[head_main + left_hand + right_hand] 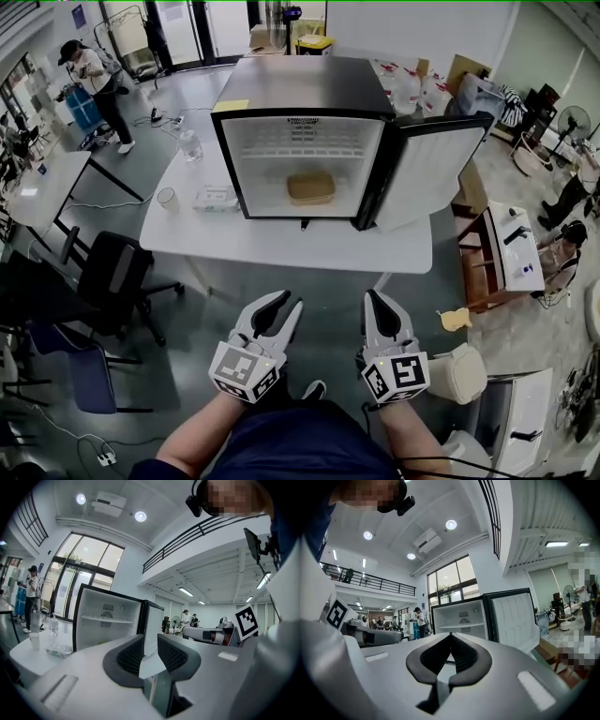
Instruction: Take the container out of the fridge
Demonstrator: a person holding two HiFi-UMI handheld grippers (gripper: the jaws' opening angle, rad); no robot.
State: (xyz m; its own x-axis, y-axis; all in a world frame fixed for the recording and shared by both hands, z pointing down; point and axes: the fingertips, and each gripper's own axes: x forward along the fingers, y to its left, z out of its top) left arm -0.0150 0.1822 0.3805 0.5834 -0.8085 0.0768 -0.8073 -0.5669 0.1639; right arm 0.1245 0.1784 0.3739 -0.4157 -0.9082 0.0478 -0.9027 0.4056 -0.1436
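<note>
A small black fridge [300,94] stands on a white table [281,248] with its door [427,169] swung open to the right. A tan container [310,187] sits on the fridge floor, under a wire shelf. Both grippers hover low in front of the table, well short of the fridge. My left gripper [289,301] is open with nothing between its jaws; its own view shows the gripper [151,639] with a narrow gap facing the fridge [108,620]. My right gripper [372,296] is shut and empty. In its own view the gripper [451,635] points at the fridge [461,618]. The container is hidden in both gripper views.
On the table left of the fridge are a plastic cup [167,198], a water bottle [190,145] and a flat white pack [216,197]. A black office chair [112,272] stands at the left, a wooden cabinet [487,258] at the right. A person [94,80] stands far back left.
</note>
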